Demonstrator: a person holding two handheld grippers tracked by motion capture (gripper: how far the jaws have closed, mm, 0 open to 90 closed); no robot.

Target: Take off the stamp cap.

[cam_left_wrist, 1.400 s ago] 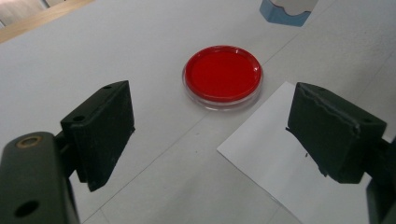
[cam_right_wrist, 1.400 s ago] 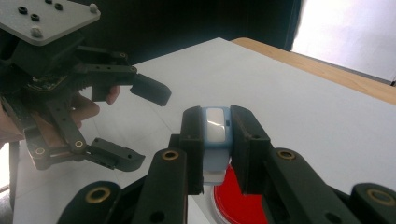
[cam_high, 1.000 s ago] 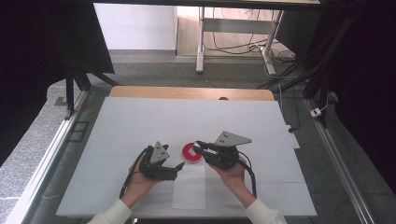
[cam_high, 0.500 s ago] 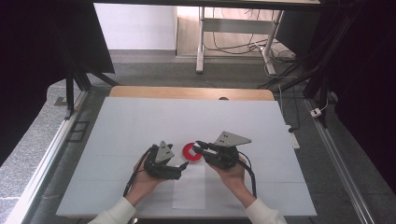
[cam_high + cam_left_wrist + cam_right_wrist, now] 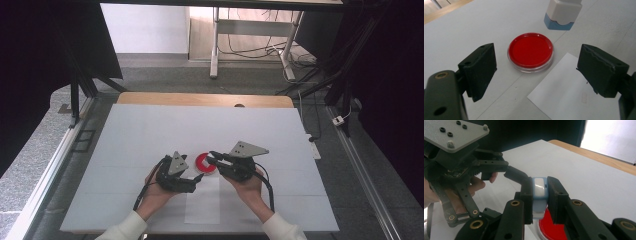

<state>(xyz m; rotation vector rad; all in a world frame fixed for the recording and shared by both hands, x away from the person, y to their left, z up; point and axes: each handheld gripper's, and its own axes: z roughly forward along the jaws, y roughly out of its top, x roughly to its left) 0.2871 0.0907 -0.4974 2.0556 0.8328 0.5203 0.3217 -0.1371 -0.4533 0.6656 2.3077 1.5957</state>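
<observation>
My right gripper (image 5: 540, 192) is clenched on the stamp (image 5: 539, 188), held upright directly over the red ink pad (image 5: 530, 51), so pressing straight down inks it. My left gripper (image 5: 536, 72) sits released just beside the pad (paper (image 5: 571, 95) nearby).

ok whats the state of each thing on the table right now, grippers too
ink pad: lid off, red ink showing, flat on the table
stamp: clamped upright in the right gripper, above the ink pad
paper sheet: flat beside the ink pad, blank
right gripper: shut on the stamp
left gripper: open, holding nothing
</observation>
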